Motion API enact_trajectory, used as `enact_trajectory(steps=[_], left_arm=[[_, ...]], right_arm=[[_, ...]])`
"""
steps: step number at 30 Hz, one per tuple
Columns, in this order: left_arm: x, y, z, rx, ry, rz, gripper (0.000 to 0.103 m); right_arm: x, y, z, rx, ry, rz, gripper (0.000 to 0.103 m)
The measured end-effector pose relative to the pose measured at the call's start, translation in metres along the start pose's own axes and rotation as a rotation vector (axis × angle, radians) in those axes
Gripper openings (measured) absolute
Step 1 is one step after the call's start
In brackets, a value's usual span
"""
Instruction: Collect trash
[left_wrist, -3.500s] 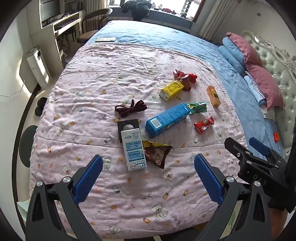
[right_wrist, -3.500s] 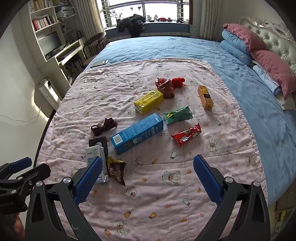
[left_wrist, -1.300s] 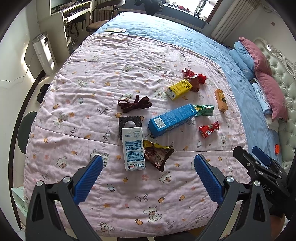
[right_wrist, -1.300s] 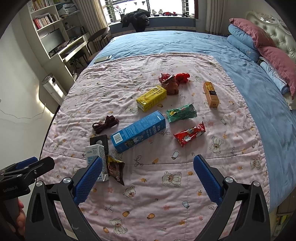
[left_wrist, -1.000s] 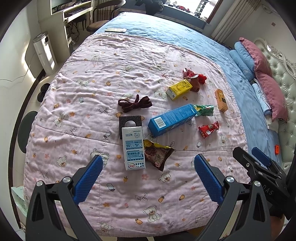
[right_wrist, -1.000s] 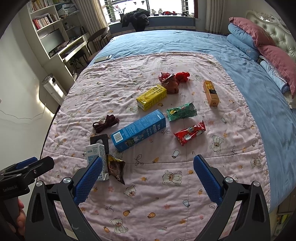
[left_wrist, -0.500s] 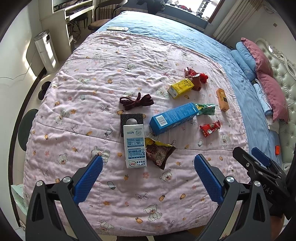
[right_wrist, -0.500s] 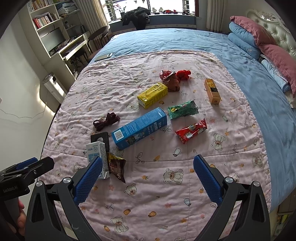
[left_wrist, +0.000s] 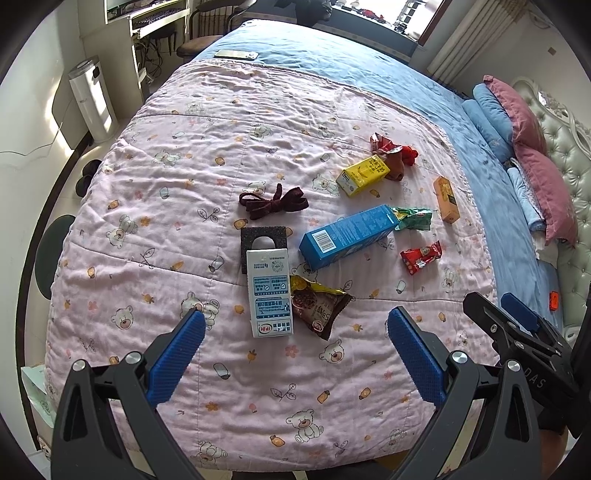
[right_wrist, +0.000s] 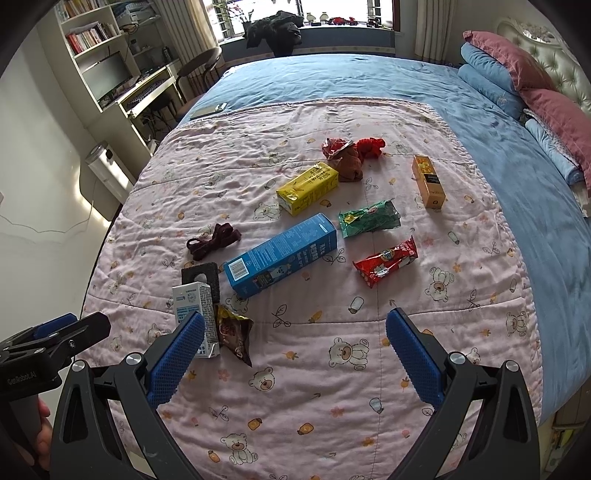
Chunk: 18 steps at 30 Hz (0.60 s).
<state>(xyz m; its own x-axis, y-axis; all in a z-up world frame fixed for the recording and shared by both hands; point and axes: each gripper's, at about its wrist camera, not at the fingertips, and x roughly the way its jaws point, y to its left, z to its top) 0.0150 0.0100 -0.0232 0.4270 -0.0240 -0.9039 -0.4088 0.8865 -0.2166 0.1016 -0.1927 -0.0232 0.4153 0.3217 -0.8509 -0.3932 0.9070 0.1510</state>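
Trash lies scattered on a pink quilt (left_wrist: 184, 155). A white milk carton (left_wrist: 269, 291) lies nearest, with a brown snack bag (left_wrist: 319, 304) beside it. Behind are a long blue box (left_wrist: 349, 236), a green wrapper (left_wrist: 413, 218), a red wrapper (left_wrist: 421, 256), a yellow carton (left_wrist: 364, 174) and an orange box (left_wrist: 446, 199). My left gripper (left_wrist: 295, 347) is open and empty, hovering above the bed's near edge in front of the carton. My right gripper (right_wrist: 295, 350) is open and empty; the blue box (right_wrist: 280, 254) and red wrapper (right_wrist: 386, 260) lie ahead of it.
A dark red ribbon (left_wrist: 273, 201) and a black foam square (left_wrist: 264, 238) lie by the carton. Crumpled red and brown items (right_wrist: 351, 155) lie farther back. Pillows (right_wrist: 517, 74) are at right. A desk and chair (right_wrist: 159, 88) stand past the bed's left side.
Both grippers have drifted slightly closer over the bed, so the trash sits a little lower and nearer in view. Nothing was grasped or moved.
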Motion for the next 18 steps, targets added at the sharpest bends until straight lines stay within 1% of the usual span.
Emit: enact_trajectory(steps=[9, 15, 18], left_arm=[[0.005, 0.000, 0.004, -0.007, 0.009, -0.002, 0.099], [0.039, 0.016, 0.003, -0.071, 0.085, 0.003, 0.099], [0.054, 0.024, 0.003, -0.089, 0.109, 0.020, 0.099]], right_arm=[[0.003, 0.000, 0.001, -0.002, 0.008, -0.002, 0.095], [0.021, 0.000, -0.005, -0.005, 0.045, -0.004, 0.095], [0.034, 0.001, -0.011, -0.017, 0.070, 0.000, 0.095]])
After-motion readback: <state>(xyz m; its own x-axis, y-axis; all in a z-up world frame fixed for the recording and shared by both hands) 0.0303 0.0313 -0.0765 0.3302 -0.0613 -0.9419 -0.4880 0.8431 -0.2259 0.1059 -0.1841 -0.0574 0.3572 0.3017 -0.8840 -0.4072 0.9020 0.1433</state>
